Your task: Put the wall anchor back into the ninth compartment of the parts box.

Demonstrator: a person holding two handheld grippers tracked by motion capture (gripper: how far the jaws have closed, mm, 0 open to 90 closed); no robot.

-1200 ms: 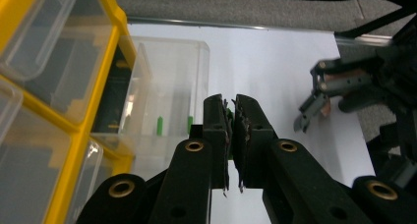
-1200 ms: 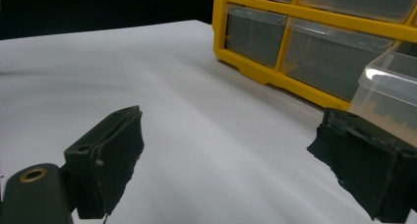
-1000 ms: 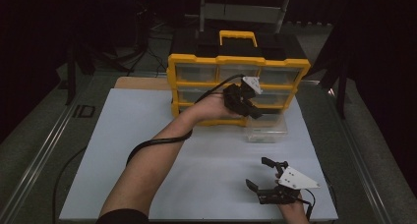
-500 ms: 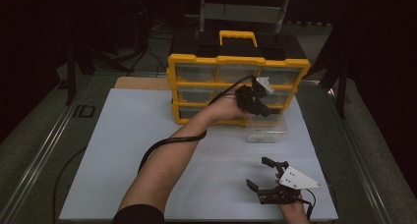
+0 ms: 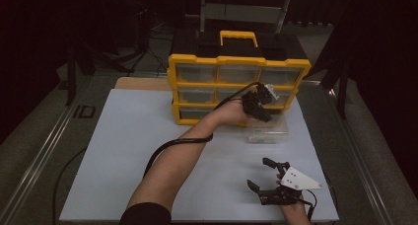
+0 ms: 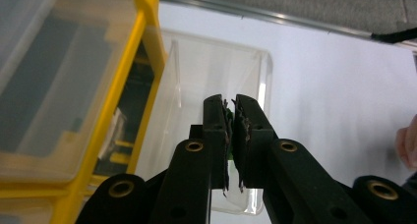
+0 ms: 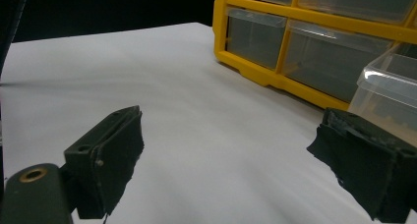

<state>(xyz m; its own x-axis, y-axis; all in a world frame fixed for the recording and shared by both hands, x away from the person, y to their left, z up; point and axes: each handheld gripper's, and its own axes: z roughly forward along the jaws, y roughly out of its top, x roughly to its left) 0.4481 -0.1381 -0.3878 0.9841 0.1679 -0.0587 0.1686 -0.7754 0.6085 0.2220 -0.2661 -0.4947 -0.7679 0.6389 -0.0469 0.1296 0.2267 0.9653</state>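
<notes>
A yellow cabinet [image 5: 236, 72] of clear drawers stands at the far side of my white mat [image 5: 123, 151], its black top carrying a yellow handle [image 5: 238, 36]. One drawer [image 5: 267, 131] has been taken out and sits on the mat just in front of the cabinet's lower right corner, its long side running along the cabinet face, open side up. My left gripper [image 5: 263, 106] hangs over that drawer, close against the cabinet front; its jaws are nearly closed on a small green bit [image 6: 229, 121] I cannot identify. My right gripper [image 5: 268, 178] rests near the mat's near right edge, well apart from the drawer, jaws spread wide with nothing between them.
</notes>
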